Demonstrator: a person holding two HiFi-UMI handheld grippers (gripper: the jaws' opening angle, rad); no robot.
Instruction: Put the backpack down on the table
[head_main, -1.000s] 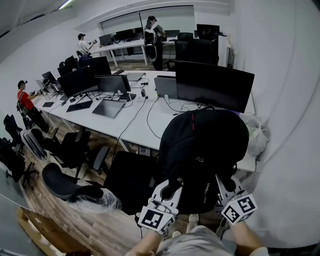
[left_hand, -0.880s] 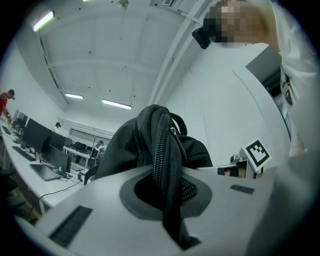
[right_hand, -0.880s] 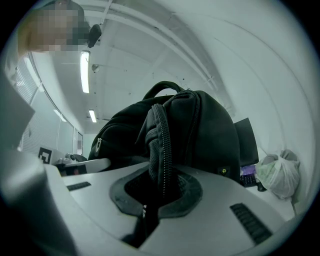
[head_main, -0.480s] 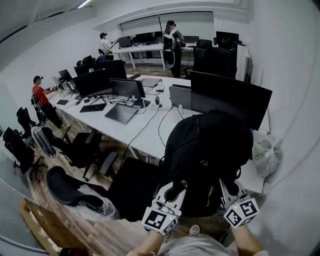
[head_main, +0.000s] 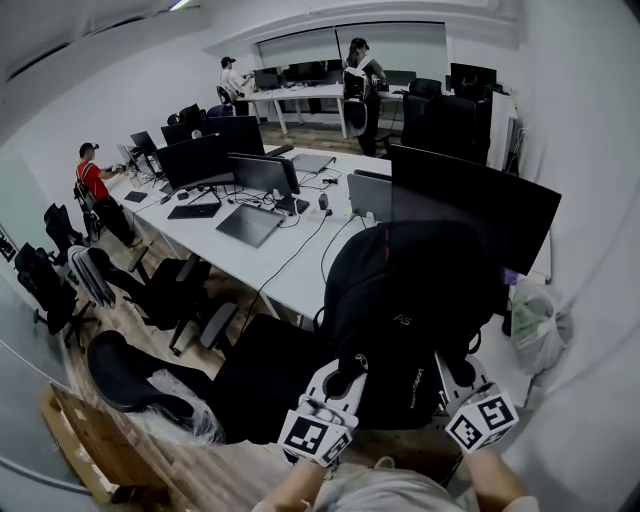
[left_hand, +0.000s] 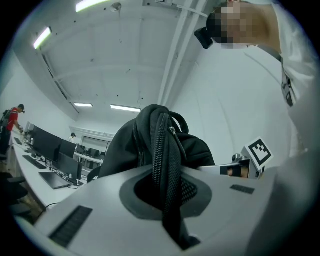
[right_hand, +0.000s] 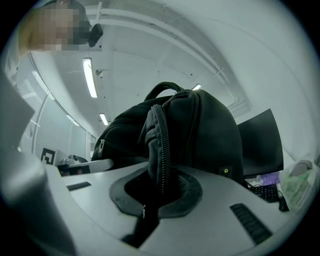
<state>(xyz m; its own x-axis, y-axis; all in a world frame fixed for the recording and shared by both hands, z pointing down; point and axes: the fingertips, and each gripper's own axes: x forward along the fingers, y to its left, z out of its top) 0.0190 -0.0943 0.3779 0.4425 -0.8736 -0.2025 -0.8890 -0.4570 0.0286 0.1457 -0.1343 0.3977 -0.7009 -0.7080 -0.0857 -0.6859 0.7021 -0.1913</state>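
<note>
both grippers, left (head_main: 340, 383) & right (head_main: 452, 372), clamped on black backpack (head_main: 415, 300), held above table (head_main: 300, 270) edge.

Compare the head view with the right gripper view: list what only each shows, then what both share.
Only the head view: the long white table with laptops, the office chairs and a person in red at a desk.
Only the right gripper view: the right gripper up close, jaws clamped on the zipper seam of the backpack, plus the ceiling light strips.
Both: the black backpack held in the air, the large dark monitor behind it and the plastic bag.
</note>
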